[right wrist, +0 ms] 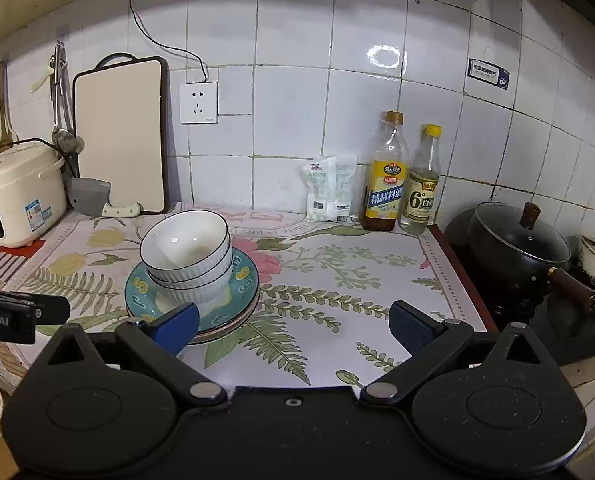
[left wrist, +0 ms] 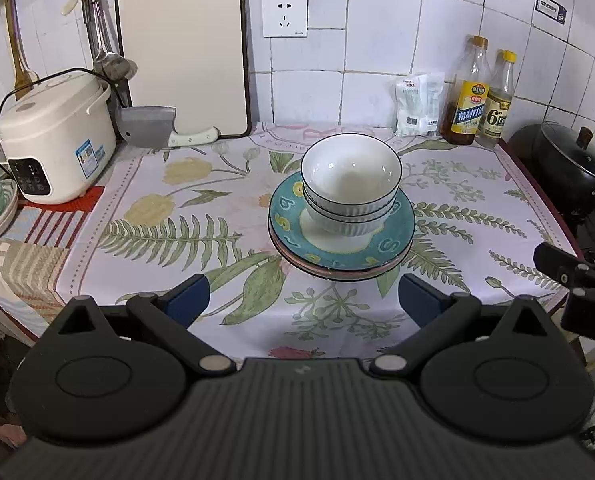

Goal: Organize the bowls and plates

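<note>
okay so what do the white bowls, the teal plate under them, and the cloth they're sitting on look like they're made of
White bowls: probably glazed ceramic; glossy highlights inside, ribbed outer walls, thin dark rim line.
Teal plate: likely glazed ceramic too; smooth sheen, painted yellow letters around the band.
Cloth: looks like a printed fabric or coated table cover; flat floral and fern print, matte, lying slightly rumpled. Which one is unclear.

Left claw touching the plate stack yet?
Apart. In the left wrist view the left claw stands open, with bare floral cloth visible between its blue fingertips and the near rim of the plate stack.
</note>
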Action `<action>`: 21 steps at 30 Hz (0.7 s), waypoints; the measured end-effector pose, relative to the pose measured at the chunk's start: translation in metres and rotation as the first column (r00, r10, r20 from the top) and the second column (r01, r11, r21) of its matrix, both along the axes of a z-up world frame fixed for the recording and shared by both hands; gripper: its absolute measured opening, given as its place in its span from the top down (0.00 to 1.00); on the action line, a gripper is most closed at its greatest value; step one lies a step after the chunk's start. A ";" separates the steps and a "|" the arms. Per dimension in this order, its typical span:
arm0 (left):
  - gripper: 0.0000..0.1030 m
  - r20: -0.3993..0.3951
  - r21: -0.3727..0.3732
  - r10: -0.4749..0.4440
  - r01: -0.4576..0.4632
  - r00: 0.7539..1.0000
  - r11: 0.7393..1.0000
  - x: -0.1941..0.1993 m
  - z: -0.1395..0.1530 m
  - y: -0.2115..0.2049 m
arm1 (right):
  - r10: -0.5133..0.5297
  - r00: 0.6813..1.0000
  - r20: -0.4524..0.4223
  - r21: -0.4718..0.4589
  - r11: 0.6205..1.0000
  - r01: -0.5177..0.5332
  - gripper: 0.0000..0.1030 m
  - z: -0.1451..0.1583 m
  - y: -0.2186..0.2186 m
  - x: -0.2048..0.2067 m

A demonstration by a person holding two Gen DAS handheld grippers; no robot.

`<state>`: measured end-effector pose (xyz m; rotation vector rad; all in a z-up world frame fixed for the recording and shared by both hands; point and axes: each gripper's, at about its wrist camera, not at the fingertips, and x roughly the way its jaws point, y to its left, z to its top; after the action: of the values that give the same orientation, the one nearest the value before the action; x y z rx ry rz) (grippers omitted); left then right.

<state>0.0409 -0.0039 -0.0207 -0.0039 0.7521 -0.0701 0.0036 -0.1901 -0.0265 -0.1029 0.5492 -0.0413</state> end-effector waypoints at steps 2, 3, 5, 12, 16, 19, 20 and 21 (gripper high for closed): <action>0.01 -0.002 0.005 0.001 -0.001 1.000 1.000 0.001 -0.001 -0.001 | 0.001 1.000 -0.002 0.001 1.000 -0.001 0.01 -0.002 0.000 0.000; 0.01 -0.002 0.009 0.000 0.000 1.000 1.000 0.001 -0.001 -0.002 | 0.000 1.000 -0.003 0.002 1.000 0.000 0.01 -0.002 0.000 0.000; 0.01 0.003 0.013 0.000 0.000 1.000 1.000 0.000 -0.002 -0.003 | 0.000 1.000 -0.003 0.009 1.000 0.000 0.01 -0.003 0.000 0.000; 0.01 0.028 0.000 -0.018 0.018 0.999 1.000 -0.002 -0.005 -0.005 | -0.014 1.000 0.018 0.018 1.000 0.013 0.01 -0.004 -0.002 -0.001; 0.01 0.045 -0.001 -0.020 0.020 0.999 1.000 -0.004 -0.005 -0.006 | -0.026 0.999 0.039 0.013 1.000 0.026 0.01 -0.004 -0.003 -0.002; 0.01 0.051 -0.005 -0.017 0.018 0.999 1.000 -0.004 -0.006 -0.006 | -0.026 0.998 0.059 0.004 1.000 0.026 0.01 -0.005 -0.002 -0.005; 0.01 0.049 -0.006 -0.016 0.016 0.999 1.000 -0.004 -0.007 -0.006 | -0.026 0.998 0.066 -0.002 1.000 0.026 0.01 -0.005 -0.001 -0.006; 0.01 0.047 -0.004 -0.015 0.015 0.999 1.000 -0.004 -0.007 -0.006 | -0.025 0.997 0.072 -0.009 1.000 0.026 0.01 -0.006 -0.001 -0.007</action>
<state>0.0369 -0.0097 -0.0274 -0.0009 0.7052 -0.0860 -0.0029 -0.1910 -0.0322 -0.1041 0.4780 -0.0723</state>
